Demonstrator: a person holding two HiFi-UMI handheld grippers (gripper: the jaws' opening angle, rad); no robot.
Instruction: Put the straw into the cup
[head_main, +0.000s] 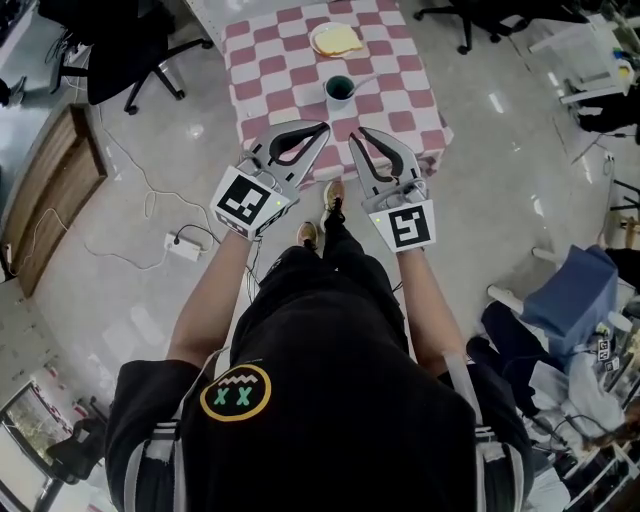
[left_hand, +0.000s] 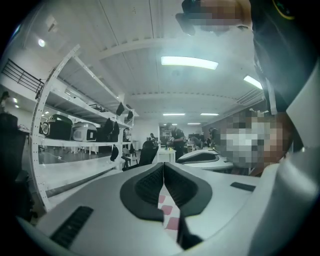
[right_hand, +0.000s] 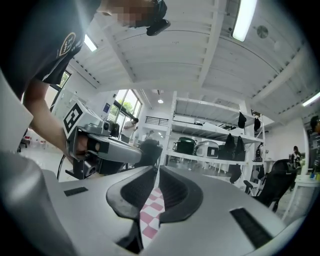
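Observation:
A dark green cup stands near the front of the table with the pink-and-white checked cloth. A pale straw leans out over the cup's right rim. Both grippers are held level, short of the table's front edge and apart from the cup. My left gripper has its tips together with nothing between them. My right gripper is beside it, its tips all but meeting, also empty. A strip of checked cloth shows below each gripper's jaws.
A plate with a slice of bread sits at the table's far side. A black office chair stands at the left and a power strip with cables lies on the floor. Clothes and clutter are at the right. Metal shelving stands beyond.

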